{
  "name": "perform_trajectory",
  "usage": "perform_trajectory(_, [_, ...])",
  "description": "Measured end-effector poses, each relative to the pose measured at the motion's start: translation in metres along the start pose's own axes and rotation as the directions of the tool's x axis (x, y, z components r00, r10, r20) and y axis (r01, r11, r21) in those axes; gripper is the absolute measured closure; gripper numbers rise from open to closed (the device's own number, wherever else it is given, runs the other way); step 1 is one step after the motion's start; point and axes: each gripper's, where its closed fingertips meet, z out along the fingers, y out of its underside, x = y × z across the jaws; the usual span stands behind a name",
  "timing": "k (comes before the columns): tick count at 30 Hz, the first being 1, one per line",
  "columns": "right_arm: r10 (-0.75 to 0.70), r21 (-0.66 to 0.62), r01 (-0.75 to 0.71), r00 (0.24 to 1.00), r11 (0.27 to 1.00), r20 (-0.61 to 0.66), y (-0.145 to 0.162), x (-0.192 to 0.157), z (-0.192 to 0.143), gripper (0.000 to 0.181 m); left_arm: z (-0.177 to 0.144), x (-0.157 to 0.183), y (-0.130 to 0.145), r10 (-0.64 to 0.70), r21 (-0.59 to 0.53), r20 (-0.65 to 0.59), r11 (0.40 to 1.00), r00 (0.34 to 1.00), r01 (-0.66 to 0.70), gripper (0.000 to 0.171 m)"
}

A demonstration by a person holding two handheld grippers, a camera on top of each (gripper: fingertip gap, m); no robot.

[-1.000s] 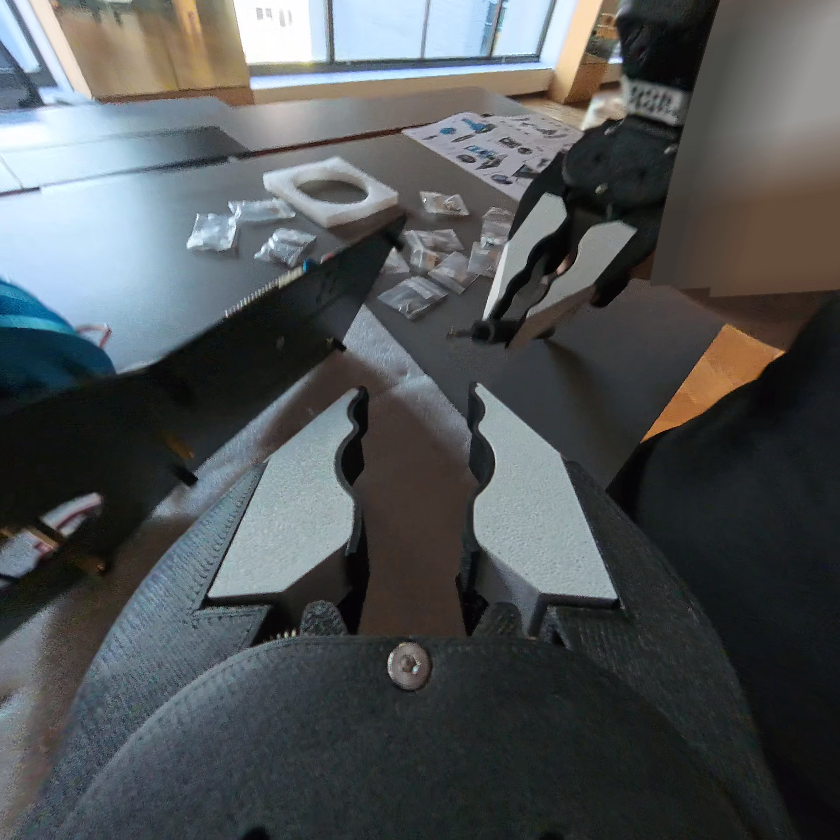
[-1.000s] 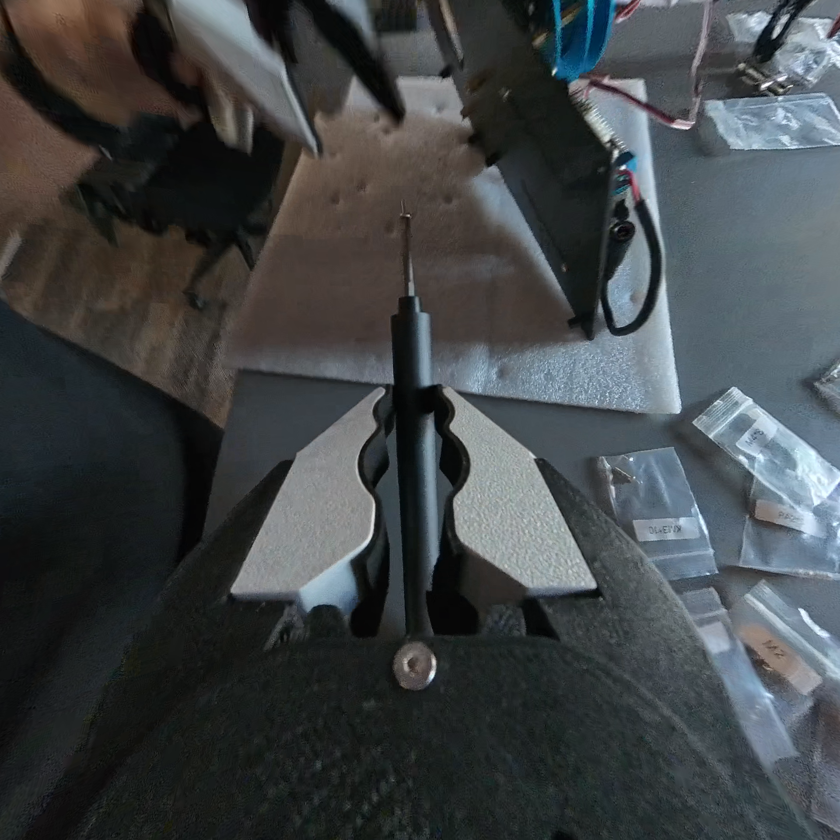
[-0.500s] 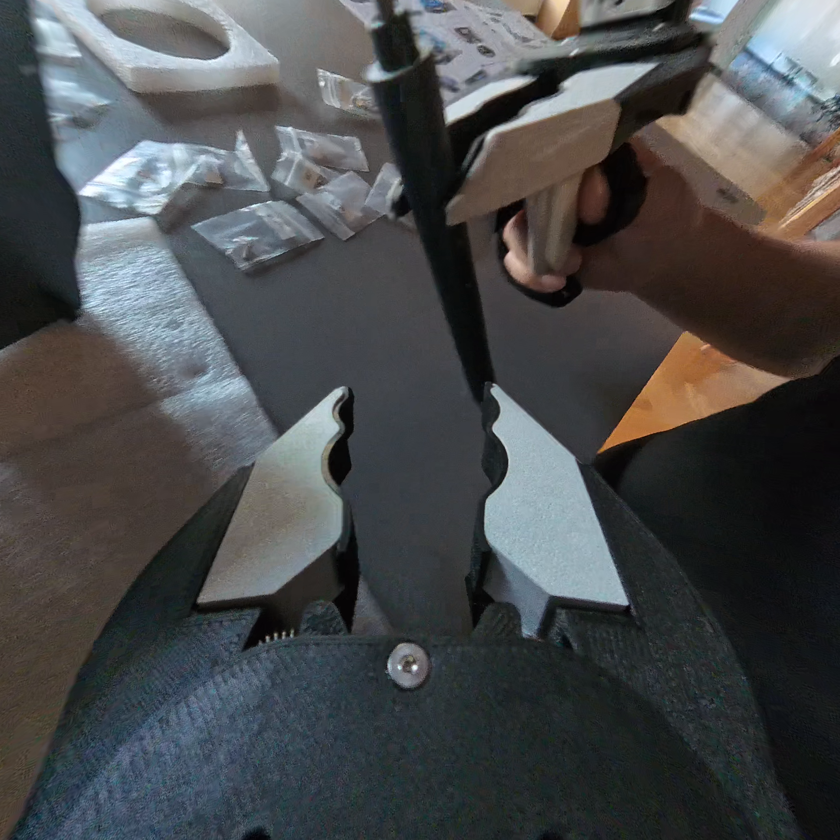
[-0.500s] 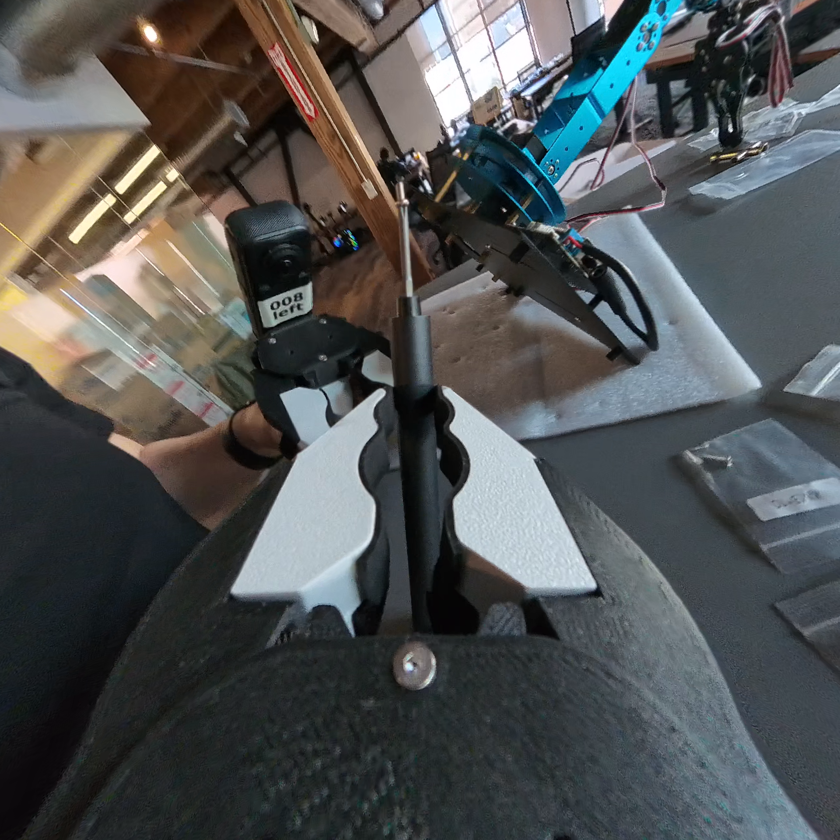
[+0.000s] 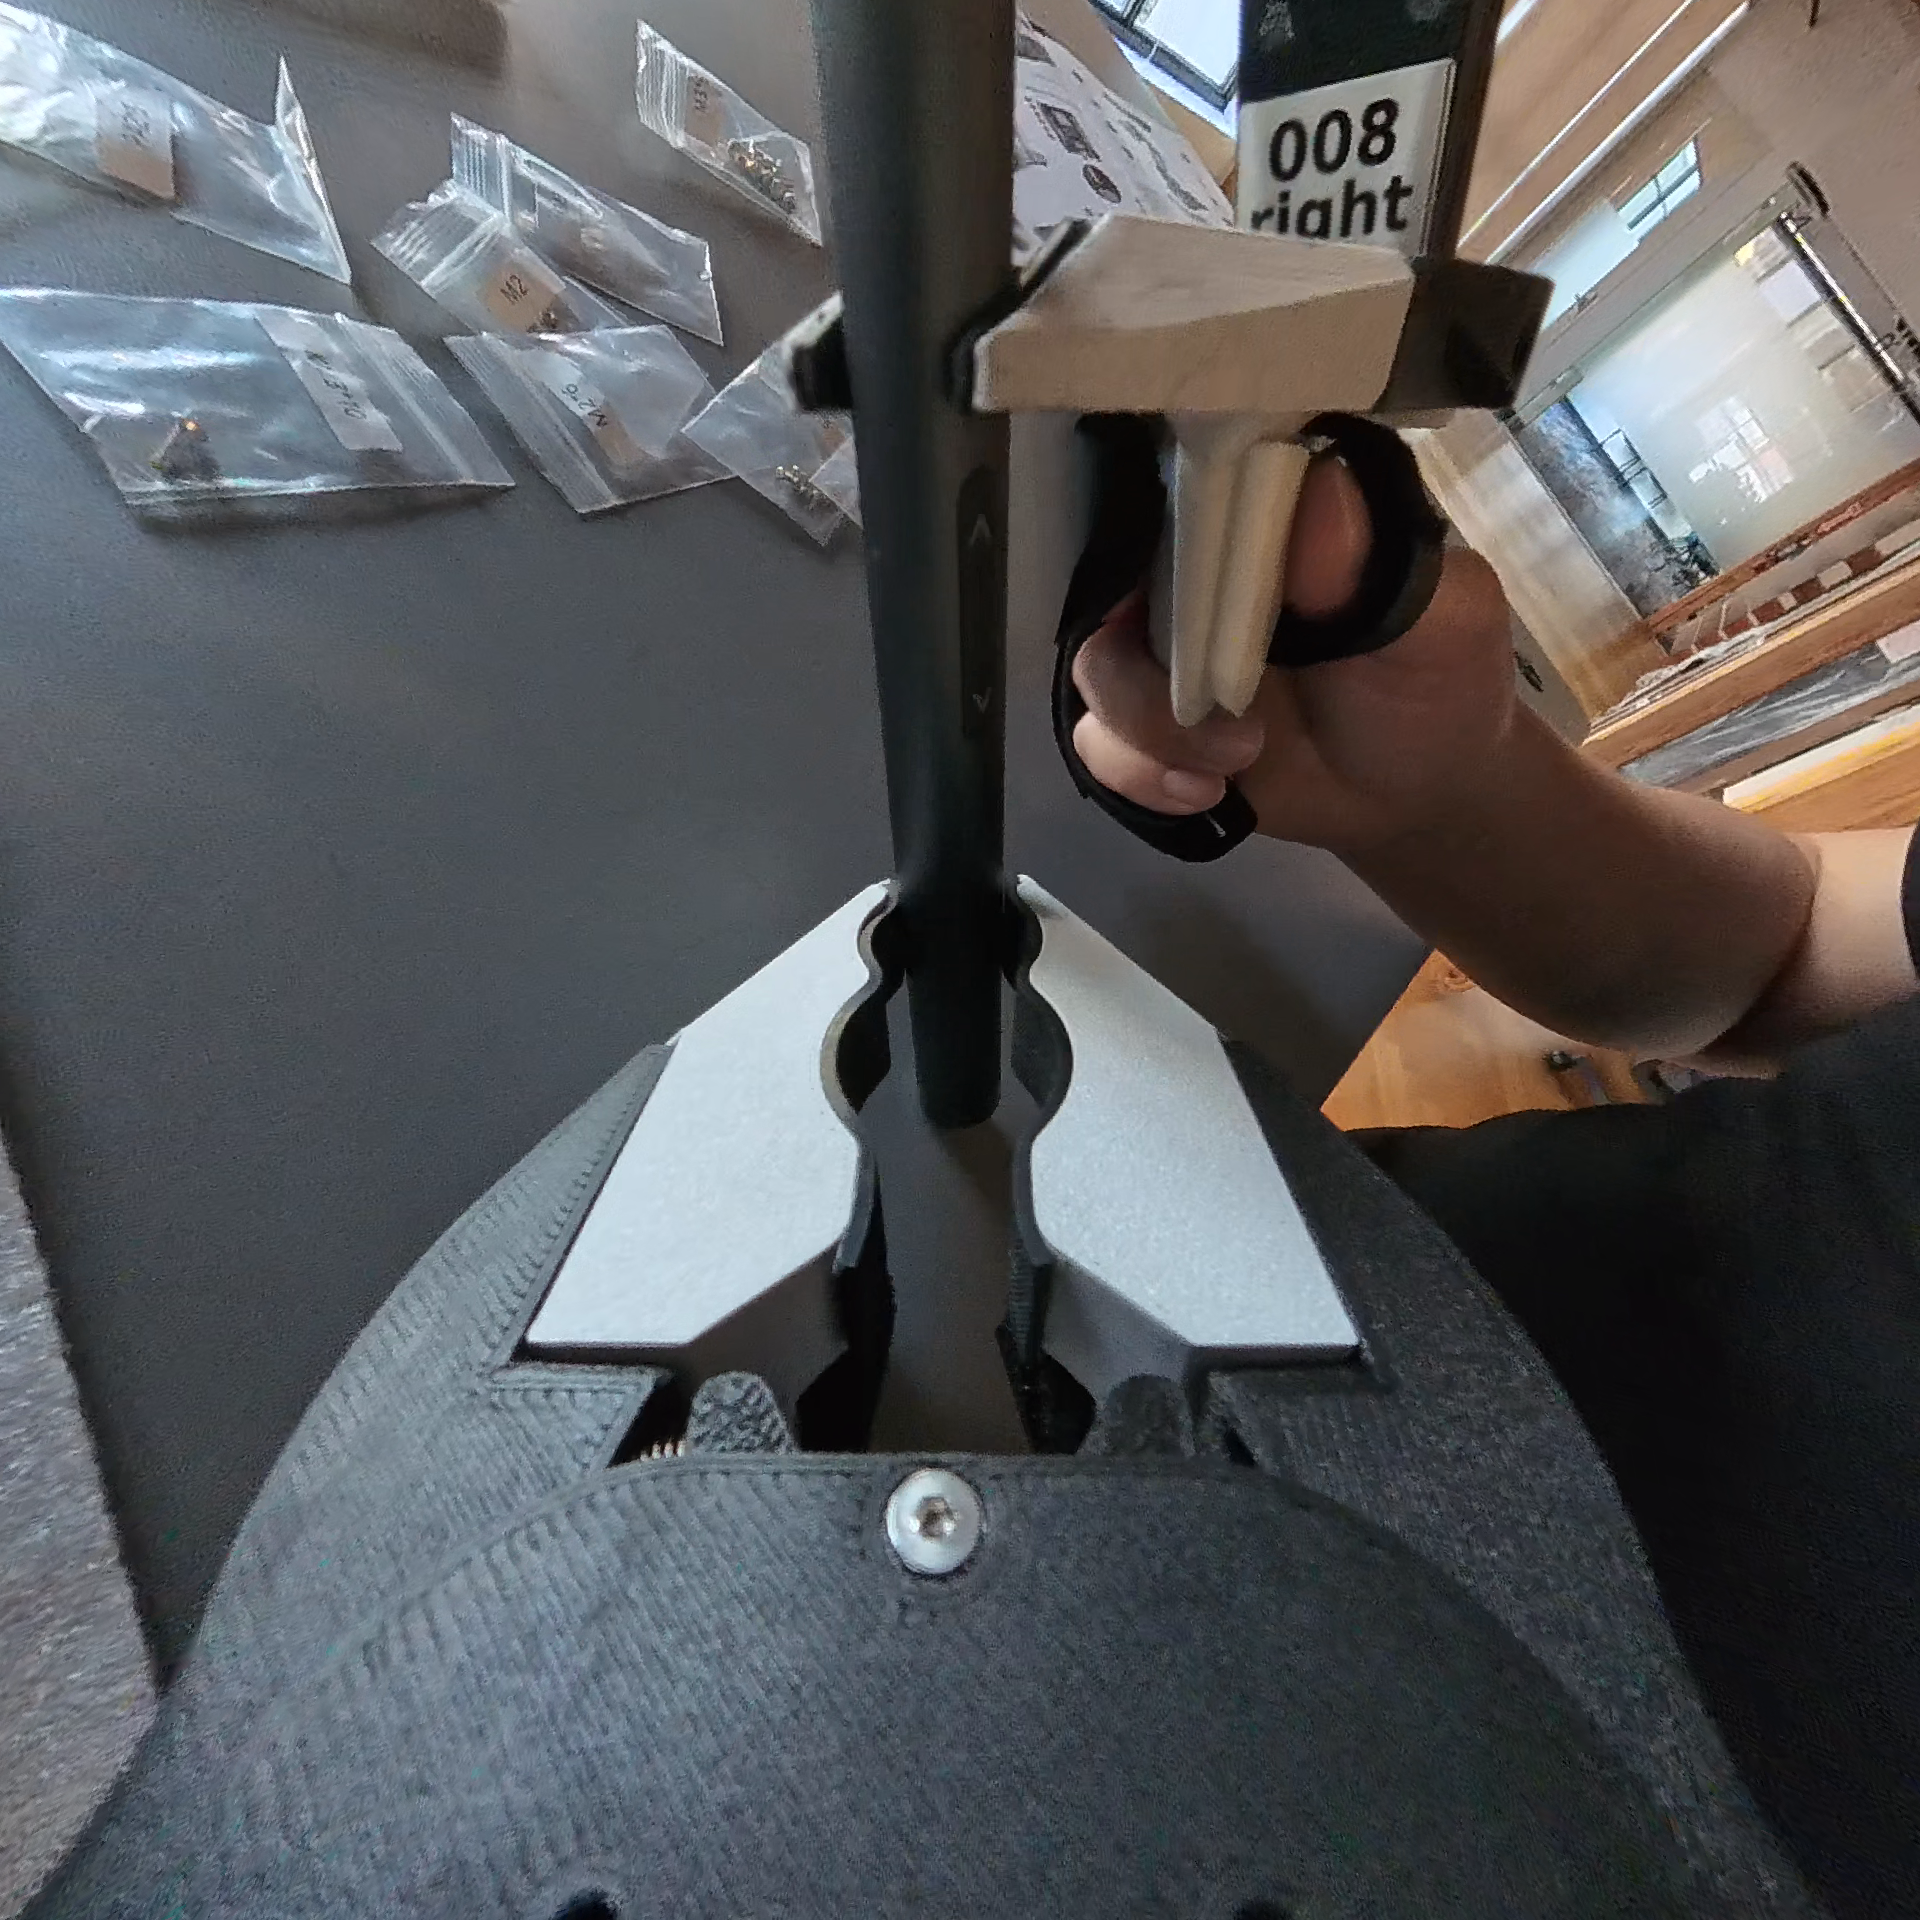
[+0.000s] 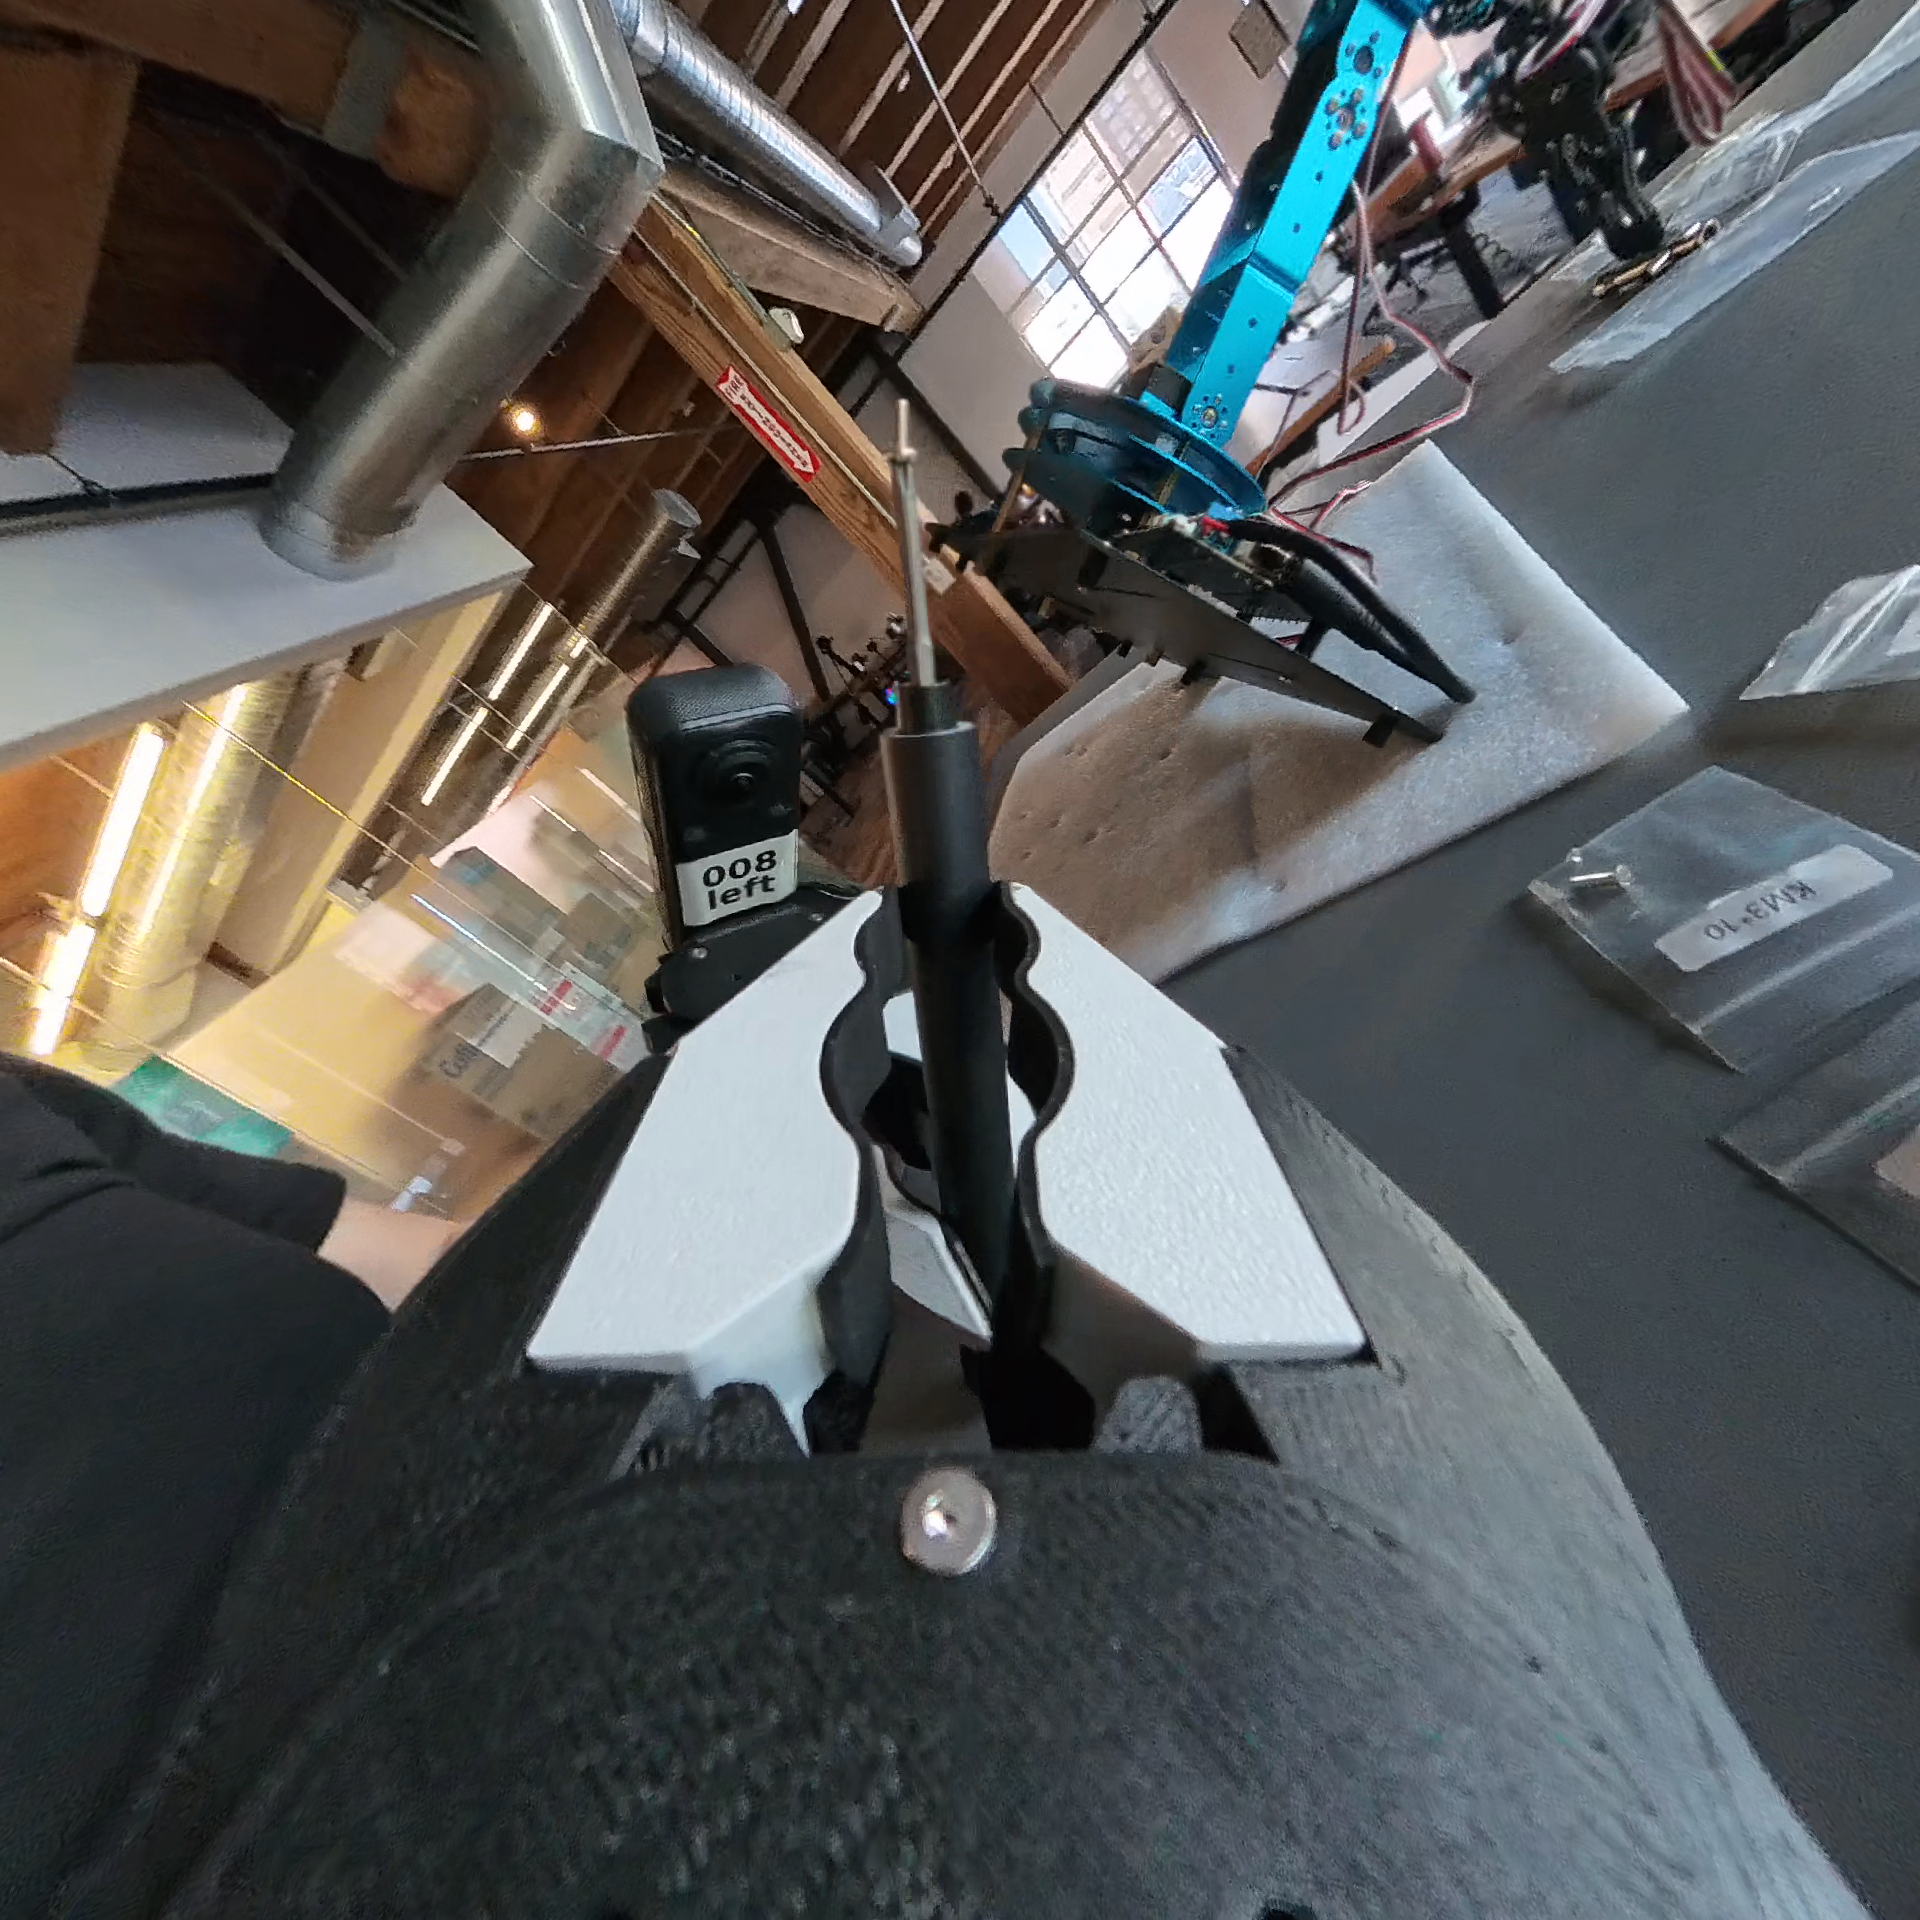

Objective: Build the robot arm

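Observation:
A black pen-shaped screwdriver (image 5: 925,520) is held by both grippers. In the left wrist view my left gripper (image 5: 951,899) is shut on its blunt rear end. My right gripper (image 5: 902,343) clamps the shaft higher up, with a person's hand (image 5: 1340,707) on its handle. In the right wrist view my right gripper (image 6: 943,909) is shut on the screwdriver (image 6: 951,997), which leans slightly, its thin metal bit (image 6: 914,561) pointing up and away. The left gripper's camera (image 6: 717,821) shows just behind it.
Several small clear bags of screws (image 5: 312,405) lie on the dark table (image 5: 416,779). A blue robot arm (image 6: 1278,218) on a black base plate (image 6: 1195,613) stands on white foam (image 6: 1247,810). More bags (image 6: 1714,925) lie to the right. A printed sheet (image 5: 1112,177) lies farther off. The gap from one gripper's tips to the other's is roughly 9 centimetres.
My left gripper has closed on the screwdriver's rear end; half a second ago it was open beside it. The right gripper has tipped the screwdriver's bit upward.

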Motion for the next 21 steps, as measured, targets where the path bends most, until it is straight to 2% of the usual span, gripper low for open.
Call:
perform_trajectory(5, [0.12,0.041,-0.121,0.992,0.992,0.044,-0.004,0.003,-0.005,0.164,-0.005,-0.002,0.0,-0.017,-0.01,0.072,1.0,0.997,0.018,0.155])
perform_trajectory(12, [0.13,0.015,-0.13,0.989,0.991,-0.073,0.004,0.009,0.01,0.161,-0.016,-0.015,0.009,-0.006,-0.054,0.265,0.998,0.964,0.021,0.155])
perform_trajectory(13, [0.137,0.019,-0.136,0.987,0.991,-0.083,0.005,0.009,0.013,0.165,-0.018,-0.016,0.01,-0.003,-0.054,0.281,0.998,0.96,0.019,0.155])
perform_trajectory(21, [0.151,0.017,-0.151,0.987,0.988,-0.054,0.013,0.001,0.028,0.165,-0.033,-0.016,0.018,0.013,-0.064,0.314,0.998,0.949,0.008,0.155])
